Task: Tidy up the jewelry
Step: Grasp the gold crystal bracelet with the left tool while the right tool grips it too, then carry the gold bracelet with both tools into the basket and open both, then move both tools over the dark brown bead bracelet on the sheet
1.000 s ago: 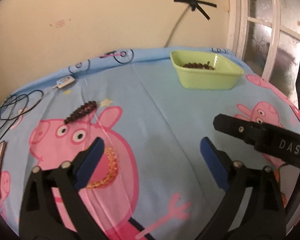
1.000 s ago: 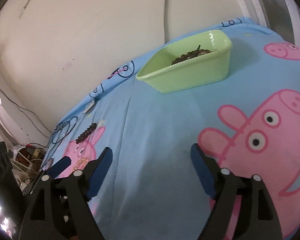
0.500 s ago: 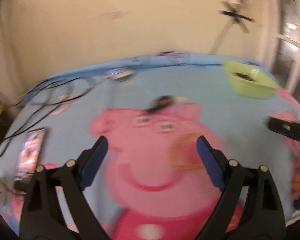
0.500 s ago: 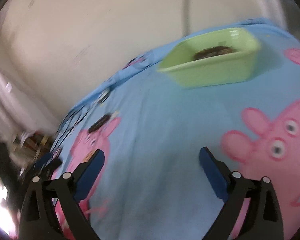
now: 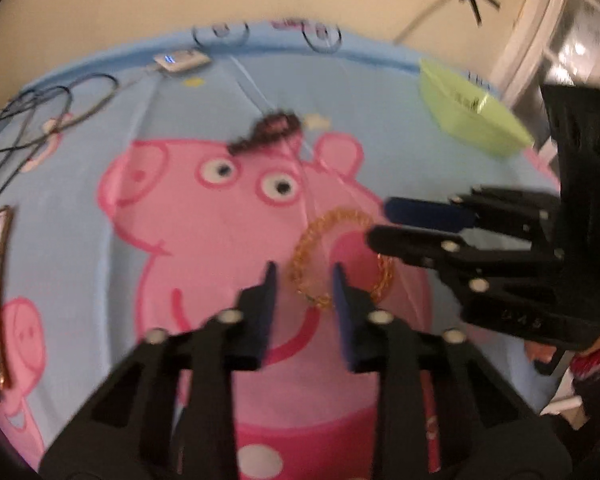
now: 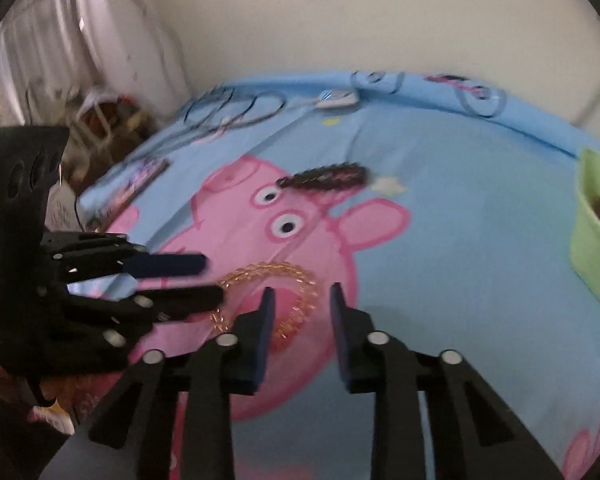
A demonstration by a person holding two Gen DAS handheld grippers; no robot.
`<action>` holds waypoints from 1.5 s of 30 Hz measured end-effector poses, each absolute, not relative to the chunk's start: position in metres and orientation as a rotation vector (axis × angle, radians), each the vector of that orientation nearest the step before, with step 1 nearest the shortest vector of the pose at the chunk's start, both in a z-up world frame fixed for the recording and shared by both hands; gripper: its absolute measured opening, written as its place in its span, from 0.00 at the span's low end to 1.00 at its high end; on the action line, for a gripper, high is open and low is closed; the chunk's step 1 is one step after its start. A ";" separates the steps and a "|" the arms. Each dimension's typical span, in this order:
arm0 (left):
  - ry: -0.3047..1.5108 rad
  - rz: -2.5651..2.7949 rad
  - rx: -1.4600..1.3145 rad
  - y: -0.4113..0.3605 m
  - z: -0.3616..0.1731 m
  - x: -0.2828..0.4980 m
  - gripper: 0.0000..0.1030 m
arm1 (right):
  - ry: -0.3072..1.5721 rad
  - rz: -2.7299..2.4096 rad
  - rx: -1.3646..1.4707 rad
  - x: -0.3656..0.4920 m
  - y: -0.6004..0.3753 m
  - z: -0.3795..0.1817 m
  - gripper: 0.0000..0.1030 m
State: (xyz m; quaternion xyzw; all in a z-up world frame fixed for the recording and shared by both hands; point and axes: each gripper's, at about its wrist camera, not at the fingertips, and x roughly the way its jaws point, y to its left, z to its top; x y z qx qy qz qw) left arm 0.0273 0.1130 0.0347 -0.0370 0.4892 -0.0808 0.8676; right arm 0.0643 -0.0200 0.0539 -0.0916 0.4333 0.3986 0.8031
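- Two grippers now crowd one spot, where a second ago both hung wide open over bare sheet with the lime-green rectangular plastic bowl (image 5: 472, 120) ahead of them.
- Left gripper (image 5: 303, 280): its blue-padded black fingers have just been closing and now stand a narrow gap apart, with the left arc of the gold-coloured beaded bracelet (image 5: 340, 214) lying in that gap. I see no pad pressing on the beads.
- Right gripper (image 6: 300, 300): it comes in from the right side of the left wrist view. Its fingers have likewise drawn in from a wide spread to a slim gap, the ring's other arc between them; the picture is blurred and no squeeze shows.
- The gold bracelet lies flat as an open loop on the snout of a pink pig printed on the light-blue cloth sheet (image 5: 204, 92).
- A dark, knobbly beaded bracelet (image 5: 266, 132) lies stretched out by the pig's ear, well apart from both grippers.
- The bowl, now off to the side, holds dark beaded pieces.
- Thin black cables (image 5: 40, 116) coil at the far left edge of the sheet.
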 end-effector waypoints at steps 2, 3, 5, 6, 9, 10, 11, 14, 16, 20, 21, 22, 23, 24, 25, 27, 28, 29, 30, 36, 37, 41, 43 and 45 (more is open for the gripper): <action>0.999 -0.148 -0.048 0.112 0.033 0.031 0.07 | 0.917 0.850 -0.258 0.065 -0.011 0.049 0.00; 1.008 -0.148 -0.067 0.113 0.034 0.032 0.07 | 0.917 0.851 -0.278 0.065 -0.009 0.049 0.00; 1.023 -0.181 -0.145 0.116 0.036 0.036 0.07 | 0.910 0.863 -0.251 0.065 -0.015 0.054 0.00; 1.027 -0.200 -0.173 0.115 0.038 0.039 0.07 | 0.893 0.859 -0.237 0.067 -0.018 0.057 0.00; 1.002 -0.240 -0.148 0.091 0.052 0.055 0.07 | 0.836 0.839 -0.143 0.070 -0.047 0.075 0.00; 0.990 -0.259 -0.134 0.082 0.058 0.063 0.07 | 0.810 0.819 -0.121 0.073 -0.059 0.083 0.00; 0.972 -0.289 -0.121 0.068 0.067 0.074 0.07 | 0.777 0.787 -0.095 0.078 -0.075 0.093 0.00; 0.905 -0.359 -0.076 0.025 0.093 0.109 0.07 | 0.722 0.702 -0.037 0.097 -0.113 0.114 0.00; 0.877 -0.388 -0.057 0.000 0.103 0.133 0.07 | 0.693 0.636 0.020 0.114 -0.147 0.126 0.00; 0.857 -0.425 -0.028 -0.053 0.108 0.188 0.07 | 0.629 0.494 0.124 0.148 -0.205 0.134 0.00; 0.846 -0.411 -0.006 -0.061 0.106 0.198 0.08 | 0.610 0.471 0.148 0.154 -0.216 0.132 0.00; 0.846 -0.381 0.023 -0.068 0.102 0.208 0.10 | 0.599 0.441 0.170 0.159 -0.226 0.129 0.00; 0.861 -0.335 0.050 -0.072 0.098 0.213 0.10 | 0.598 0.402 0.196 0.164 -0.235 0.125 0.04; 0.868 -0.320 0.045 -0.070 0.097 0.213 0.10 | 0.602 0.355 0.237 0.165 -0.246 0.122 0.12; 0.854 -0.330 0.007 -0.062 0.096 0.206 0.10 | 0.590 0.352 0.285 0.161 -0.257 0.119 0.25; 0.832 -0.306 -0.019 -0.047 0.093 0.192 0.10 | 0.556 0.344 0.353 0.145 -0.272 0.115 0.31; 0.837 -0.280 -0.013 -0.039 0.089 0.184 0.10 | 0.556 0.346 0.376 0.138 -0.276 0.111 0.31; 0.853 -0.260 -0.008 -0.030 0.084 0.174 0.10 | 0.565 0.357 0.397 0.131 -0.278 0.107 0.31; 0.865 -0.244 -0.006 -0.022 0.080 0.165 0.10 | 0.581 0.374 0.424 0.123 -0.278 0.102 0.31; 0.944 -0.159 -0.003 0.012 0.046 0.104 0.10 | 0.658 0.428 0.438 0.082 -0.236 0.077 0.31; 0.967 -0.154 -0.018 0.015 0.039 0.094 0.10 | 0.677 0.423 0.422 0.075 -0.227 0.074 0.31; 0.956 -0.116 0.018 0.018 0.030 0.064 0.10 | 0.732 0.381 0.425 0.052 -0.209 0.059 0.31; 0.935 -0.102 0.049 0.017 0.030 0.053 0.10 | 0.748 0.356 0.448 0.040 -0.206 0.051 0.31; 0.917 -0.101 0.074 0.016 0.031 0.044 0.10 | 0.757 0.338 0.450 0.028 -0.203 0.047 0.31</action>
